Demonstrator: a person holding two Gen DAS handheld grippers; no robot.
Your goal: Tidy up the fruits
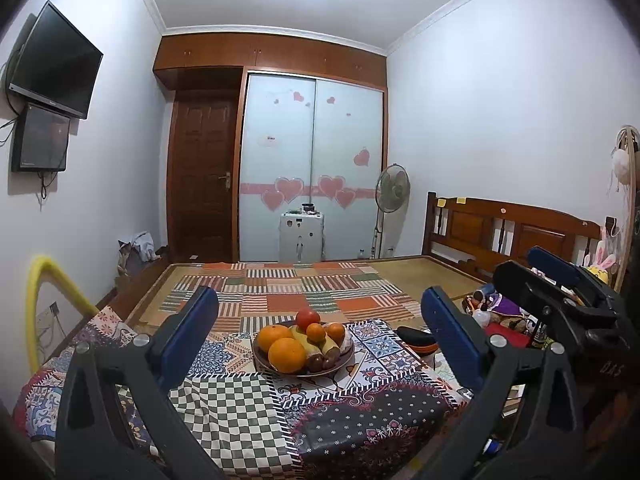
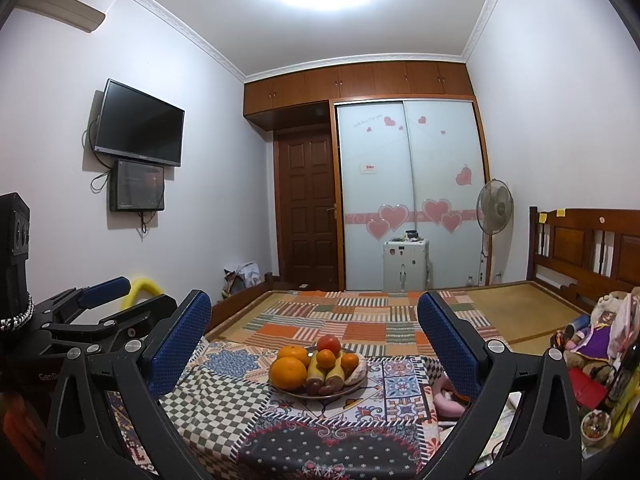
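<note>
A plate piled with fruit stands on a patchwork tablecloth. It holds two large oranges, small tangerines, a red tomato on top, bananas and dark fruit at the front. My left gripper is open and empty, short of the plate. My right gripper is open and empty, also short of the plate. Each gripper shows at the side of the other's view.
The cloth-covered table stands before a bed with a striped patchwork mat. Toys and clutter lie at the right. A black case and a pink object lie right of the plate. A yellow tube stands at the left.
</note>
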